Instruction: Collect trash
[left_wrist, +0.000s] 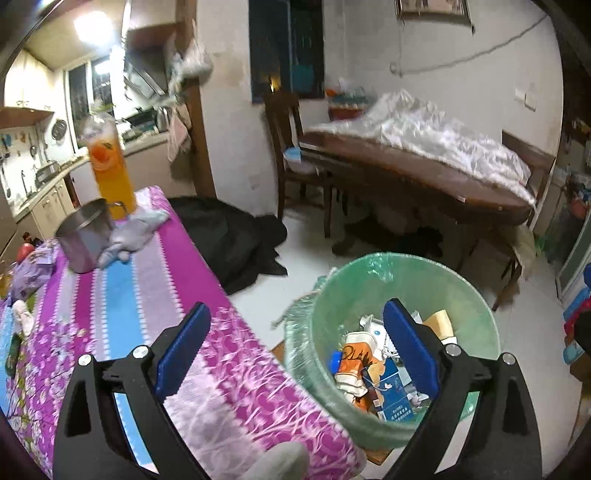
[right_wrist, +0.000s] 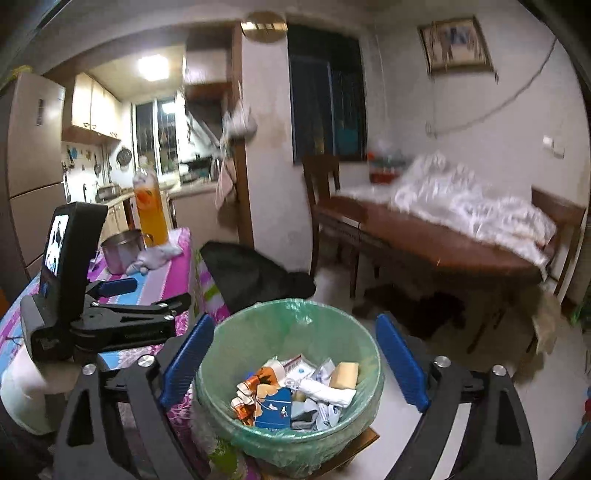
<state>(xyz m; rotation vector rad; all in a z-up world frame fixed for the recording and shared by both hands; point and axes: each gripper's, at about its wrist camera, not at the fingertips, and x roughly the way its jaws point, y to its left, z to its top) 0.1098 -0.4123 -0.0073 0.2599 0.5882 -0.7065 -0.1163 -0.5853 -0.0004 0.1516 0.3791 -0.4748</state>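
A bin lined with a green bag (left_wrist: 402, 273) (right_wrist: 291, 325) stands on the floor beside the table and holds several cartons, wrappers and papers (right_wrist: 295, 395). My left gripper (left_wrist: 295, 350) is open and empty, over the table edge and the bin's near rim. My right gripper (right_wrist: 295, 365) is open and empty, straddling the bin from above. The left gripper's body (right_wrist: 110, 314) shows at the left of the right wrist view. On the pink cloth table (left_wrist: 155, 280) lie a crumpled grey-white rag (left_wrist: 129, 236) and a purple wrapper (left_wrist: 29, 273).
A steel pot (left_wrist: 85, 236) and an orange drink bottle (left_wrist: 110, 170) stand at the table's far end. A black bag (left_wrist: 236, 240) lies on the floor. A wooden table with white plastic sheeting (left_wrist: 424, 155) and a chair (left_wrist: 291, 147) stand behind the bin.
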